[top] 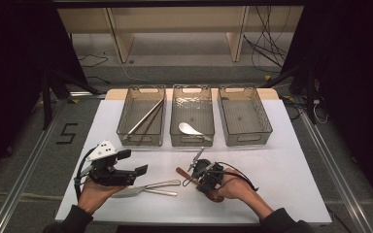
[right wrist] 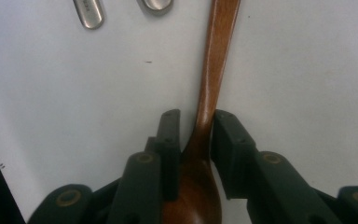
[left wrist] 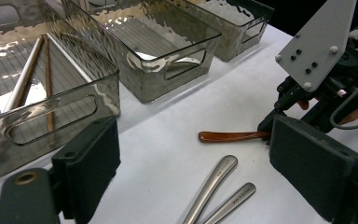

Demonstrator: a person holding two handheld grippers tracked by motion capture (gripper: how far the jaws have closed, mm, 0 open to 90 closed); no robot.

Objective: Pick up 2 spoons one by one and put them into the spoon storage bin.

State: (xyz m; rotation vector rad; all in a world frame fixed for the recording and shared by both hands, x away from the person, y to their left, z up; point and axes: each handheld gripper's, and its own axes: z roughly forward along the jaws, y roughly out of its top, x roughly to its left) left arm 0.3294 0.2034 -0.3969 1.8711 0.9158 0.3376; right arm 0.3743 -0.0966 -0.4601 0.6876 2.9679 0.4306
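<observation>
Centrally on the white surface (top: 281, 160), my right tool (top: 197, 175) straddles the neck of a brown wooden spoon (right wrist: 213, 79), where handle widens into bowl. Seen along its own view, the two black pads sit on either side of the neck; the right pad appears to touch the wood, while a thin gap seems to remain at the left pad, so the jaws are narrowed around the spoon but not clearly clamped on it. The spoon lies flat on the surface, its handle pointing away from that tool toward two metal utensil handles (right wrist: 88, 11). From above, the spoon's handle end shows just left of the right tool, and its bowl lies under my right hand (top: 233, 187). My left tool (top: 133, 162) rests nearby at the left with its jaws spread wide and nothing between them; the metal utensils lie just in front of it. Beyond, three clear bins stand in a row: the left bin (top: 126, 116) holds chopsticks (top: 143, 119), the middle bin (top: 175, 116) holds a white spoon (top: 188, 128), and the right bin (top: 264, 121) stands beside it.
</observation>
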